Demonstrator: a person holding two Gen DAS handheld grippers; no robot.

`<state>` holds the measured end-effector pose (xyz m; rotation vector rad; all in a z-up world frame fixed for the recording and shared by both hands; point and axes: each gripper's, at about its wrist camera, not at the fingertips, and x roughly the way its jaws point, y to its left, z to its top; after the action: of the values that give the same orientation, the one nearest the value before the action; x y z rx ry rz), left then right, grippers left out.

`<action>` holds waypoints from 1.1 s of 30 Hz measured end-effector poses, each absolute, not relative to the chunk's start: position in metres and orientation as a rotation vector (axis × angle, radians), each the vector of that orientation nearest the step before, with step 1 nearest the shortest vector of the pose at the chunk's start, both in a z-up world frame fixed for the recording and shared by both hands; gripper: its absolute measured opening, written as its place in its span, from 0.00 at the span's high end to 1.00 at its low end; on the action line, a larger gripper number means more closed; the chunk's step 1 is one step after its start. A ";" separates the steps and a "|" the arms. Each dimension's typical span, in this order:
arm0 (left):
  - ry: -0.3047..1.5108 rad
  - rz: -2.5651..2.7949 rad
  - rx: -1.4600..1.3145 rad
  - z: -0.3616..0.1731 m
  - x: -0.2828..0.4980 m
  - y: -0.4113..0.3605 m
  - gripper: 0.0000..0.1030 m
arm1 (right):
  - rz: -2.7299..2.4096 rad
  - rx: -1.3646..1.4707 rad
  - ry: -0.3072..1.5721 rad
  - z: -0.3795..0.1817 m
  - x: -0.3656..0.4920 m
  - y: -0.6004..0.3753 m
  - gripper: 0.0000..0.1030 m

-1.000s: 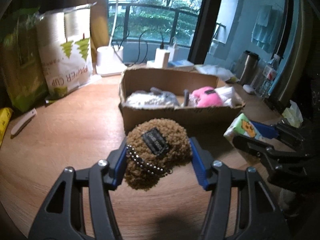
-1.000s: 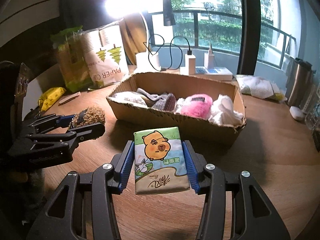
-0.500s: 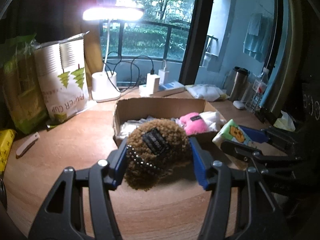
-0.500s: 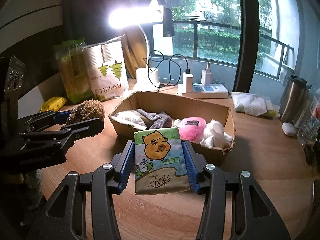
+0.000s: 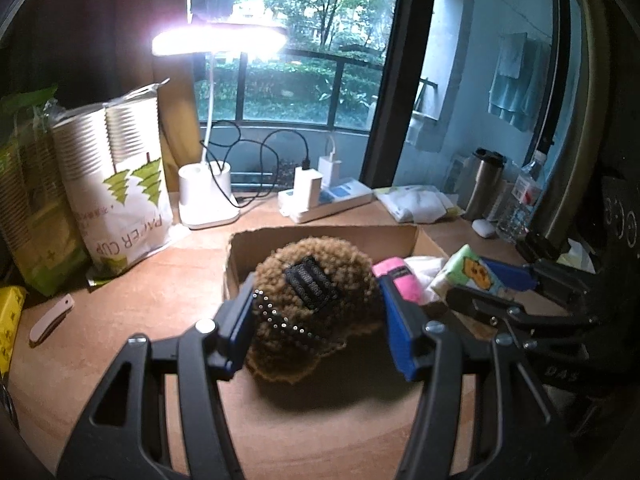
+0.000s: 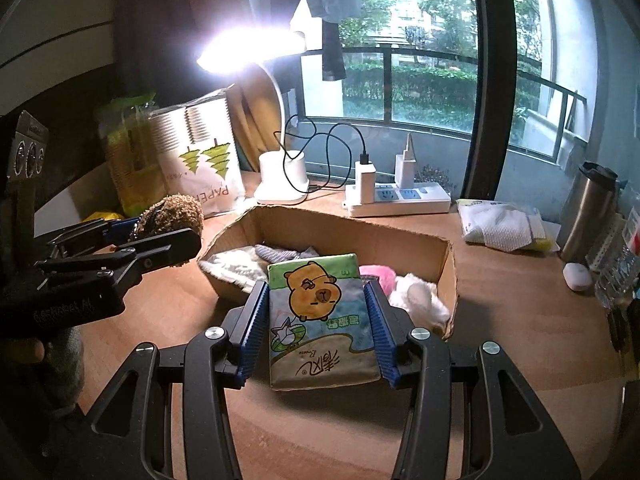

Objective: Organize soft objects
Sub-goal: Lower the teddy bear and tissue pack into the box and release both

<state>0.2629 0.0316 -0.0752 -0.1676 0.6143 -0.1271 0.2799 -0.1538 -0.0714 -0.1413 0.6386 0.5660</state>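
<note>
Both grippers, left (image 5: 316, 316) and right (image 6: 316, 322), angled downward, fingers clamped.

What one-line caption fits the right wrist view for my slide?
Right gripper holds a capybara-print tissue pack before the cardboard box, left gripper alongside with a brown plush.

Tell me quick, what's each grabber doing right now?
Left gripper: closed on the fuzzy brown plush, held off the table.
Right gripper: closed on the capybara tissue pack.

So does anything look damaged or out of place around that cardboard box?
The cardboard box has ragged, torn-looking top edges, as if its flaps were ripped off. Otherwise nothing stands out: the soft items inside look loosely piled, not spilled.
</note>
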 end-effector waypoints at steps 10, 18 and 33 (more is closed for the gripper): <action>0.693 -0.105 -0.158 -0.098 0.300 0.024 0.43 | 0.579 -0.122 0.686 -0.090 0.315 -0.153 0.51; 0.743 -0.096 -0.157 -0.116 0.327 0.018 0.43 | 0.585 -0.108 0.715 -0.104 0.343 -0.153 0.51; 0.775 -0.058 -0.193 -0.130 0.361 0.027 0.36 | 0.592 -0.121 0.738 -0.112 0.377 -0.141 0.51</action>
<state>0.3609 0.0268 -0.1300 -0.1932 0.7750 -0.0580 0.3771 -0.1411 -0.1121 -0.1208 0.7382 0.5920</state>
